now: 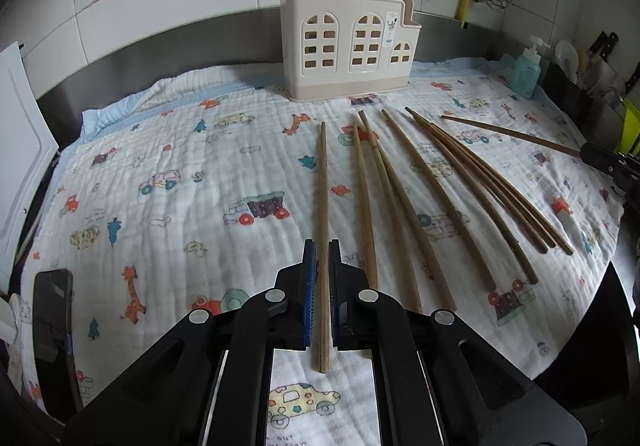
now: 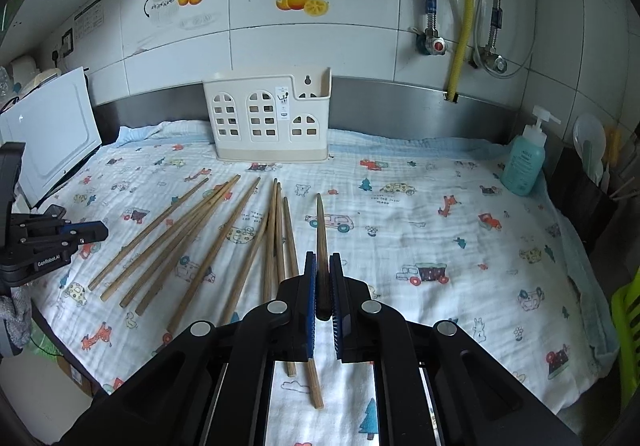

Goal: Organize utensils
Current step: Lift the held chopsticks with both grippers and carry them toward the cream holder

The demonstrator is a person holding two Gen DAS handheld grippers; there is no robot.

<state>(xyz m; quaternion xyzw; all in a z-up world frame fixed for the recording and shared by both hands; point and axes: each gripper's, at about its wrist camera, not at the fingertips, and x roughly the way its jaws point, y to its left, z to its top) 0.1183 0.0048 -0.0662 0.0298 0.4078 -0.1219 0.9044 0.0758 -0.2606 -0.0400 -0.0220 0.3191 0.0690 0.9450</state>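
A cream utensil holder [image 1: 348,46] with window cut-outs stands at the back of the cloth, also in the right wrist view [image 2: 270,118]. Several wooden chopsticks [image 1: 432,190] lie fanned on the cloth [image 2: 192,238]. My left gripper [image 1: 322,250] is shut on one chopstick [image 1: 323,186] that points toward the holder. My right gripper [image 2: 323,262] is shut on another chopstick [image 2: 321,222], held above the cloth. The left gripper shows at the left edge of the right wrist view [image 2: 80,232]; the right gripper shows at the right edge of the left wrist view [image 1: 608,160].
A printed cloth [image 1: 180,174] covers the counter. A blue soap bottle [image 2: 524,162] stands at the back right. A white board [image 2: 52,134] leans at the left. A dark phone [image 1: 52,310] lies near the left front edge. Pipes [image 2: 464,6] run down the tiled wall.
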